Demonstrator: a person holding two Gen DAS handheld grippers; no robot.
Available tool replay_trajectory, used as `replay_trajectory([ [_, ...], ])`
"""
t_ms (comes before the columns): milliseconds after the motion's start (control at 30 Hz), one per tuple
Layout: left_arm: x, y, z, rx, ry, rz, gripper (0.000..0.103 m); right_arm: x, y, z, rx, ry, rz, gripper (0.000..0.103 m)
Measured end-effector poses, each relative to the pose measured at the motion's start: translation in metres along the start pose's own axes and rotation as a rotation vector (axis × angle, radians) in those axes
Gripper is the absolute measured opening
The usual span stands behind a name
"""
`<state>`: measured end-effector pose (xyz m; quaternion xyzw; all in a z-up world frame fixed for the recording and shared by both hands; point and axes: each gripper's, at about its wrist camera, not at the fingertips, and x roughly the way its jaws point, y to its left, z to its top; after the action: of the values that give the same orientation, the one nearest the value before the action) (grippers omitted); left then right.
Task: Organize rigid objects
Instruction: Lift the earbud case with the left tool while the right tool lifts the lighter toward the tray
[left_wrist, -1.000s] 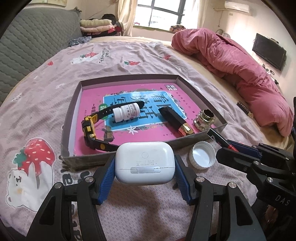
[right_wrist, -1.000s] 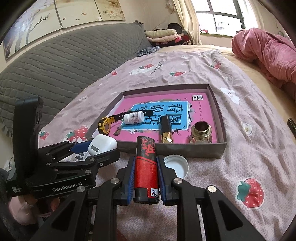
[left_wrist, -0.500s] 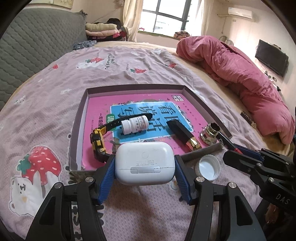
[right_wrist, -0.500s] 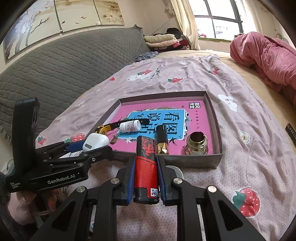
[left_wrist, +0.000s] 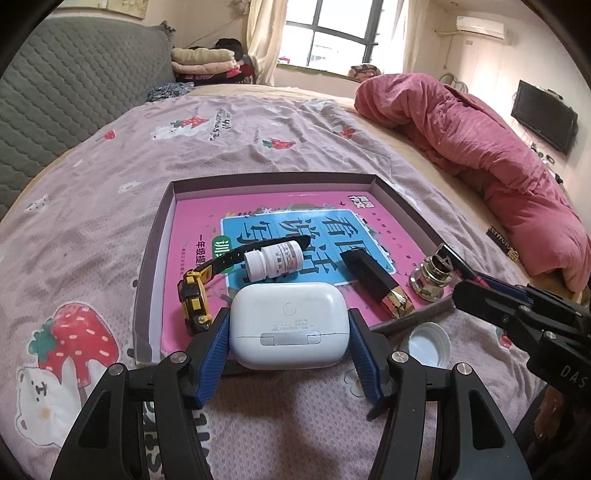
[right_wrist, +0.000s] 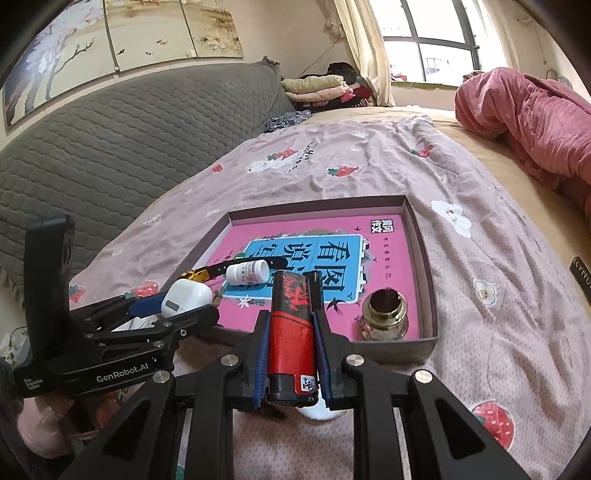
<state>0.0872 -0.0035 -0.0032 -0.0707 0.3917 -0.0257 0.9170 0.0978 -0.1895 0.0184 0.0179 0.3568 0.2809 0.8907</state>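
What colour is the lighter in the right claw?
Red and black lighter, clearest in the right wrist view.

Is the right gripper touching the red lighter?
Touching. In the right wrist view, both blue pads of the right gripper press flat against the sides of the red lighter, with no gap visible.

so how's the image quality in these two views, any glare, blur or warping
Left wrist view: sharp, but the window is blown out white and the fisheye bows the tray edges. Right wrist view: also sharp, daylight is soft with faint shadows, the headboard curves strongly, and the corners are vignetted black.
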Motion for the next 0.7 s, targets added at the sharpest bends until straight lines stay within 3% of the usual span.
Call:
replay_trajectory([
  [700,0.024,0.005,0.008,-0.007,0.015,0.012,0.062,0.021,-0.010,0.018,0.010,-0.023,-0.015,0.023],
])
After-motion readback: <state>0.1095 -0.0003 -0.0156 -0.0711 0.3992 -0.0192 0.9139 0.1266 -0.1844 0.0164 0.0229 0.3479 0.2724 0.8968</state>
